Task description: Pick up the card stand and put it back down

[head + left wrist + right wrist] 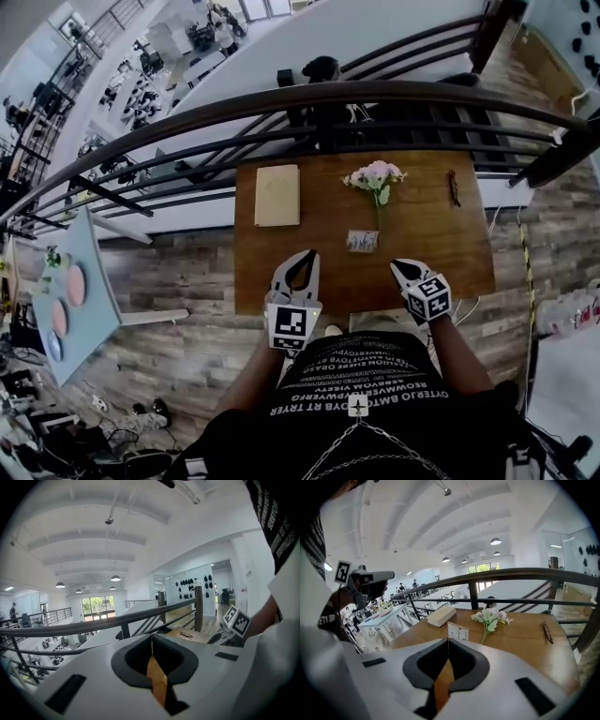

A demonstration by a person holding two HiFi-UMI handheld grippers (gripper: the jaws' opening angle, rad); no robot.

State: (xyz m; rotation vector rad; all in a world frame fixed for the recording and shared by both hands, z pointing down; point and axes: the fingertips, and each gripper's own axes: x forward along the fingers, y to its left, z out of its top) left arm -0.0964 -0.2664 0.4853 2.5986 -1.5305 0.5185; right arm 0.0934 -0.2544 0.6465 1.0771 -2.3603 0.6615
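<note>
The card stand (362,241) (458,632), a small white upright card, stands near the middle of the wooden table (272,262), just ahead of both grippers. My left gripper (305,255) (151,637) hovers over the table's near edge, to the left of the stand, with its jaws together and nothing between them. To the stand's right, my right gripper (397,266) (448,641) is shut and empty, and it points at the stand from a short way off. Neither gripper touches the stand.
A tan book (277,195) (441,615) lies at the table's far left. A pink flower sprig (375,178) (490,618) lies behind the stand, and glasses (454,187) (547,632) lie at the far right. A dark railing (309,103) runs behind the table. A pale side table (80,291) stands at the left.
</note>
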